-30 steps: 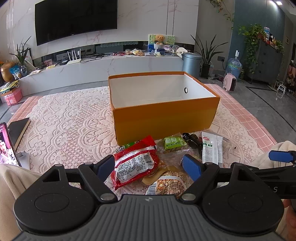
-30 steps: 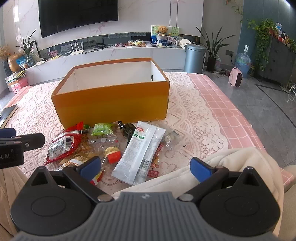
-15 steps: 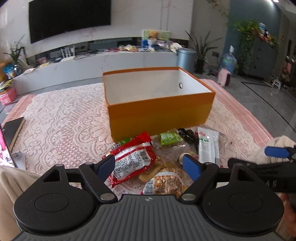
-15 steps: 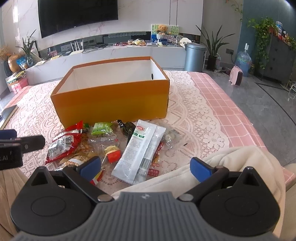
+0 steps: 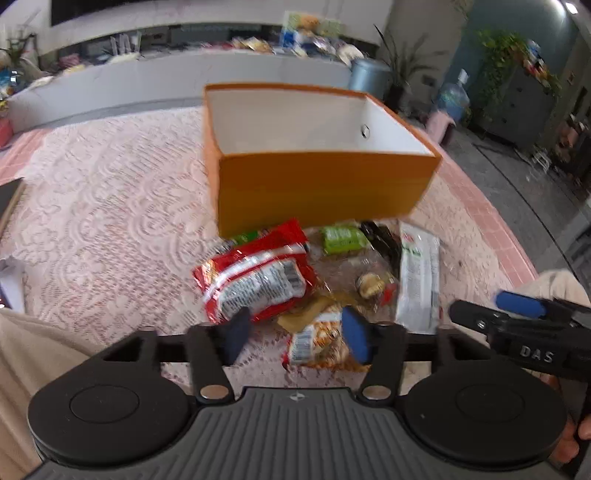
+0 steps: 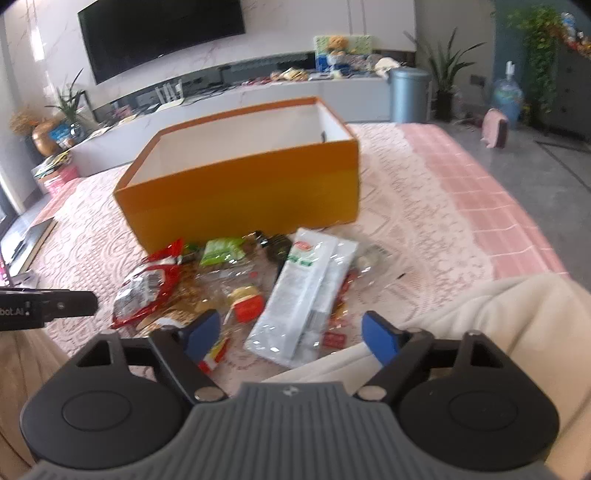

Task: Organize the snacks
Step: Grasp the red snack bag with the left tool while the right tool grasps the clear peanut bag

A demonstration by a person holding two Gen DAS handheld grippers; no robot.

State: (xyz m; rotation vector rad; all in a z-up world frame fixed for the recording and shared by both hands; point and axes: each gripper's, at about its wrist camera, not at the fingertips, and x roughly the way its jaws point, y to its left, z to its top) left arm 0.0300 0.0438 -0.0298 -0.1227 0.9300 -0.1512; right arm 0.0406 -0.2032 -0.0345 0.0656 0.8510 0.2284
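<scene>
Where unseen leftward: television (image 6: 159,33) (right wrist only); nearer, snacks (image 6: 295,291).

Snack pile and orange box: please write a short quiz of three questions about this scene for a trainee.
1. True or false: the orange box already holds snacks.
2. Which lies nearest the left gripper: A) red packet B) green packet C) white packet?
3. Fill in: the snacks lie on a pink lace ____.

Key: 1 false, nothing shows inside it; 2 A; 3 cloth.
</scene>
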